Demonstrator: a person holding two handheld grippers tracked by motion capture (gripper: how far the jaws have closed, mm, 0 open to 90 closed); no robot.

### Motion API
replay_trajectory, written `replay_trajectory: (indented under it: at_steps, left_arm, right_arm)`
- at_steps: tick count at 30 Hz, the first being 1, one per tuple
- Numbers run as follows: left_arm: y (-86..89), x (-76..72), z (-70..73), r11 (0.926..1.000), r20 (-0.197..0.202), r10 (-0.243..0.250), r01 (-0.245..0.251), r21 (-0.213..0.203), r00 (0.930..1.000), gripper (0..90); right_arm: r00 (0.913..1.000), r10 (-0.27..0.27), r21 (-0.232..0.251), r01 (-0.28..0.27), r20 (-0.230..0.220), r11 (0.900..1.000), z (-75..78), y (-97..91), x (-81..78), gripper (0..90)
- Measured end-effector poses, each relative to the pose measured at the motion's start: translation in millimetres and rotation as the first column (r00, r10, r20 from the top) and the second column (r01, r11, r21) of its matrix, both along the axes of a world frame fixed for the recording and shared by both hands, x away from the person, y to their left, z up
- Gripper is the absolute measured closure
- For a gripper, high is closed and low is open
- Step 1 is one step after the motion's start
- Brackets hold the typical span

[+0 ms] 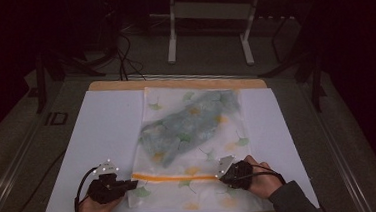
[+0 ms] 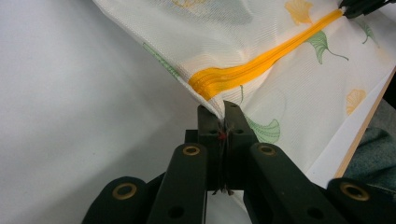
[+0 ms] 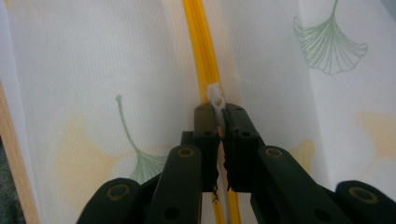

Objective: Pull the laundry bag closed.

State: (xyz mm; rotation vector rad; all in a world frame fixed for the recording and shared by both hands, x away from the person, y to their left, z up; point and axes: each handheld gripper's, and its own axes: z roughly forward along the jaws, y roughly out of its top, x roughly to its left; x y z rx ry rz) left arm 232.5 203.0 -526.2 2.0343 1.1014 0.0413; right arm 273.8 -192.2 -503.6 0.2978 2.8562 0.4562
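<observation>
A white mesh bag point(image 1: 193, 135) printed with green and yellow ginkgo leaves lies flat on the table, a grey-green garment point(image 1: 187, 123) visible inside it. An orange zipper point(image 1: 173, 176) runs across its near end. My left gripper point(image 1: 131, 182) is shut on the bag's corner point(image 2: 219, 114) at the zipper's left end point(image 2: 210, 84). My right gripper point(image 1: 220, 175) is shut on the white zipper pull point(image 3: 215, 95) on the orange zipper point(image 3: 198, 42). In the left gripper view the right gripper point(image 2: 359, 7) sits at the zipper's far end.
White paper point(image 1: 103, 137) covers a wooden board point(image 1: 174, 82) under the bag. A white table frame point(image 1: 210, 24) and cables stand on the floor behind. A sleeve point(image 1: 293, 201) comes in at the bottom right.
</observation>
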Motion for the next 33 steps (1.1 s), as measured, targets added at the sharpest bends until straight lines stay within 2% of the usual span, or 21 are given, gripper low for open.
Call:
replay_trajectory:
  at_steps: [33]
  left_arm:
    - [1.0, -0.6, -0.3, 1.0000, -0.001, -0.001, 0.001, 0.000, 1.0000, 88.4]
  right_arm:
    - [0.9997, -0.022, -0.038, 0.021, -0.012, 0.9990, 4.2, -24.8, -0.8, 84.8]
